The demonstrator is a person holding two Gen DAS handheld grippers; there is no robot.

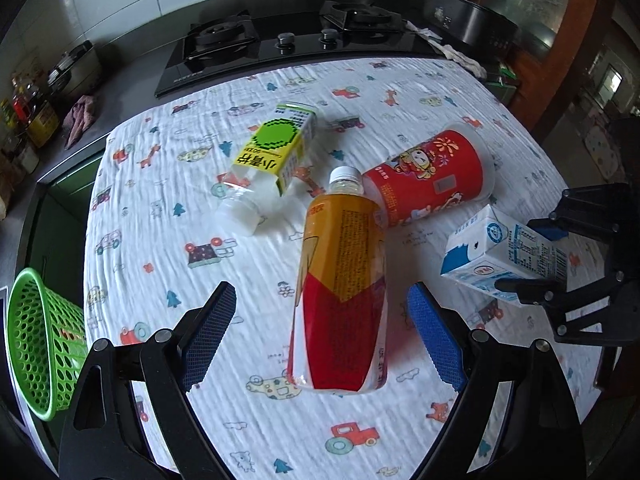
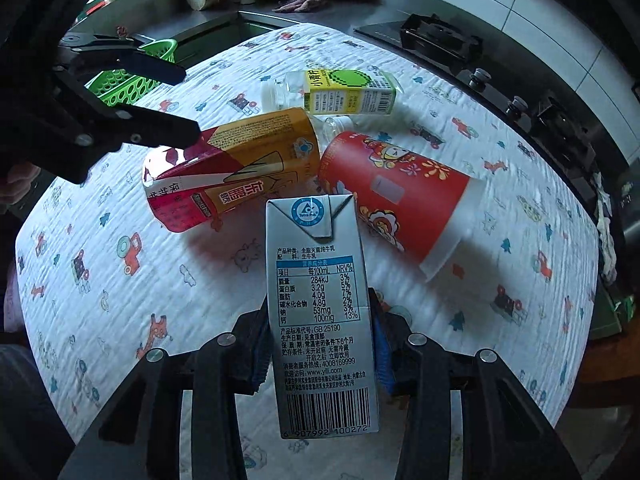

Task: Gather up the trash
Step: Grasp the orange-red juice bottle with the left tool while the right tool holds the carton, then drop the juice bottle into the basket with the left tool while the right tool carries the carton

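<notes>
A: Right gripper (image 2: 320, 344) pinching the milk carton (image 2: 320, 300), blue pads pressed on both sides! A boxy grey-white Tetra Pak brick; the printed web address reads www.yili.com, with the barcode at the near end.

B: Its long axis runs straight out along the fingers, folded top pointing away. And the left gripper (image 1: 322, 332)?

A: Spread wide, pads clear of the orange-and-red bottle (image 1: 340, 288) lying between them on the tabletop (image 1: 160, 240), white cap pointing away.

B: Smooth clear plastic under a glossy sleeve. Beyond it?

A: A red paper cup (image 1: 432, 176) on its side touching the bottle, a square green-labelled bottle (image 1: 272, 152) lying flat, crinkled cartoon-print cloth under everything, and a green perforated basket (image 1: 36, 340) at the edge.
</notes>
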